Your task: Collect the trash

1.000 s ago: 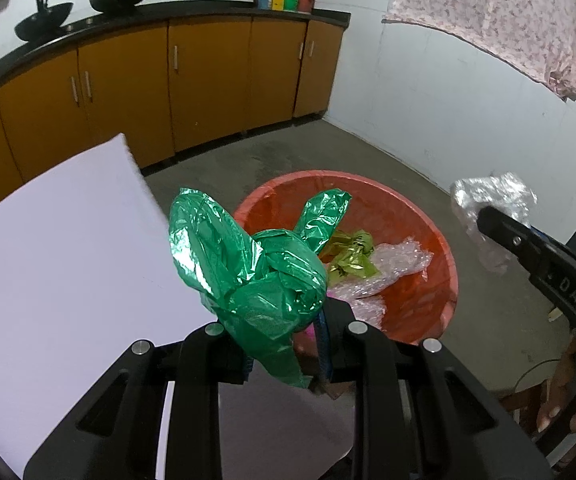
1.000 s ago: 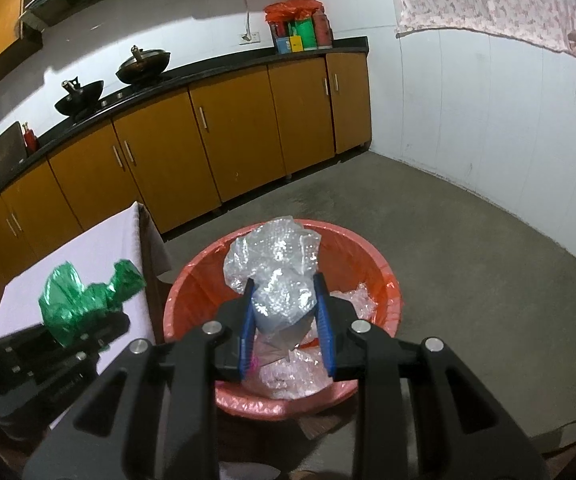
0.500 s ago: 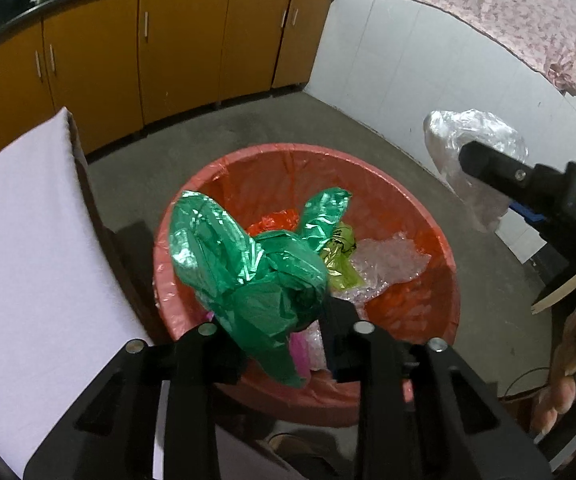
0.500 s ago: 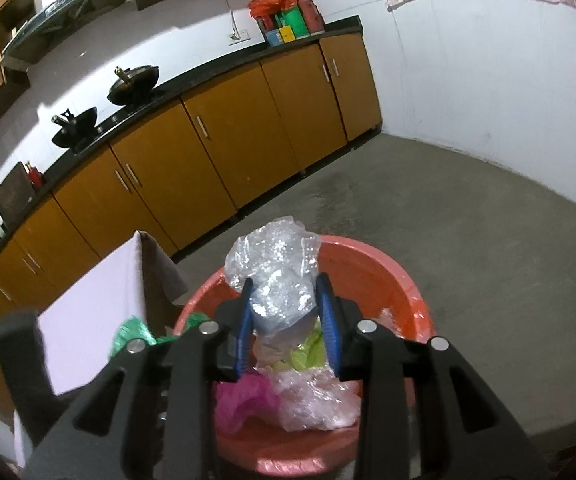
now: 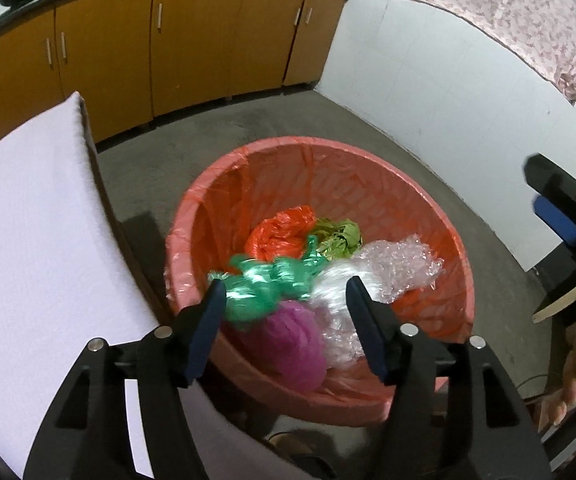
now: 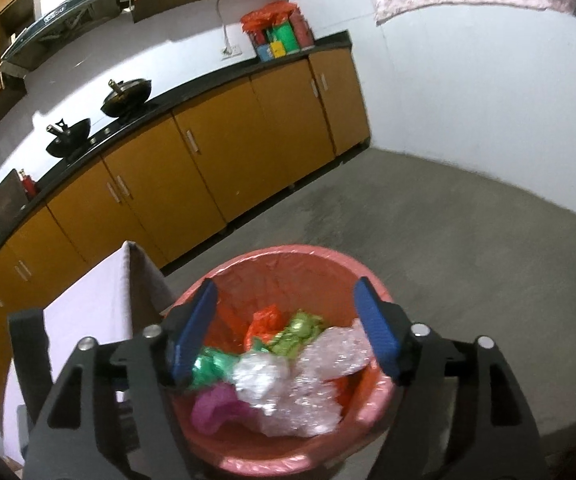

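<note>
A red bin [image 5: 439, 208] with a red liner stands on the floor under both grippers. My left gripper [image 5: 284, 288] hangs over its near rim; its jaws are opening and touch nothing. The green foil wrapper [image 5: 264, 284], blurred, is loose in the bin beside a magenta wad [image 5: 291, 340]. My right gripper [image 6: 286, 284] is over the bin [image 6: 288, 254] too, its jaws opening and empty. Under it the clear plastic wad [image 6: 260, 376] lies blurred among bubble wrap [image 6: 339, 348], with the green foil [image 6: 208, 364] to its left. An orange bag [image 5: 280, 232] and a yellow-green wrapper [image 5: 337, 236] lie deeper in.
A table under a white cloth [image 5: 28, 240] stands to the left, touching the bin's side. Orange cabinets [image 6: 216, 168] with a black counter run along the back wall. Grey floor lies to the right. A person's hand [image 5: 567, 380] shows at the right edge.
Both grippers went from shut to open over the bin. The green foil left the left jaws and the clear plastic wad left the right jaws; both dropped into the bin.
</note>
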The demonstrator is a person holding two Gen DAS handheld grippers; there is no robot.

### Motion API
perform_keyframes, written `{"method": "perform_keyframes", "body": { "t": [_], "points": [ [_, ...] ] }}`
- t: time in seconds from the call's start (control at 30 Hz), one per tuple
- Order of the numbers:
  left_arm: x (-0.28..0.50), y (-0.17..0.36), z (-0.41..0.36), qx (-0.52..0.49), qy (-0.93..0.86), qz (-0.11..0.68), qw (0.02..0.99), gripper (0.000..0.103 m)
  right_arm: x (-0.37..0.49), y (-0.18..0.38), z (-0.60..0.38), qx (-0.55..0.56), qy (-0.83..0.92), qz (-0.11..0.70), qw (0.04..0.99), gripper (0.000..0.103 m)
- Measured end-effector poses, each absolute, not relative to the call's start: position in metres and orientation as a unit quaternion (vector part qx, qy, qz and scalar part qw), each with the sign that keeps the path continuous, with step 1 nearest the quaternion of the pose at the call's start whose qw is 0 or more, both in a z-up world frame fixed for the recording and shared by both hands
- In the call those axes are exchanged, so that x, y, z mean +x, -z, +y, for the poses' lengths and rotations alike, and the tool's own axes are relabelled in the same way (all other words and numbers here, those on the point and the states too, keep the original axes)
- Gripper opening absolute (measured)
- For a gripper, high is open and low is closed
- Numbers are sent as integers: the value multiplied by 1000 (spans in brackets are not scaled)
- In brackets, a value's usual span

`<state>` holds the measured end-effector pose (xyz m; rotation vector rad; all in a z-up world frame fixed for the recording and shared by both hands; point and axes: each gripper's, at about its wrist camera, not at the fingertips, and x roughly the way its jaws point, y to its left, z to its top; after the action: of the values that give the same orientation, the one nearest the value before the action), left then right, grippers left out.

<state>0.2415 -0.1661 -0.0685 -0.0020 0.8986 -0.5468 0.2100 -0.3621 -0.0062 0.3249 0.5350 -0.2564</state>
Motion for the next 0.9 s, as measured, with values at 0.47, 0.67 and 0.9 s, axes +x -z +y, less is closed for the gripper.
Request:
{"method": "perform_keyframes", "body": {
  "t": [0.47, 0.67, 0.9],
  "points": [
    [144, -4, -64, -2, 135, 276, 952, 101, 130, -22, -283, 22, 147, 193, 970, 99],
    [83, -24, -21, 18, 64, 221, 973, 101, 88, -33, -240, -17, 119, 181, 976, 99],
    [41, -23, 14, 5, 6, 201, 980, 101, 43, -32, -206, -19, 97, 192, 976, 99]
  ]
}}
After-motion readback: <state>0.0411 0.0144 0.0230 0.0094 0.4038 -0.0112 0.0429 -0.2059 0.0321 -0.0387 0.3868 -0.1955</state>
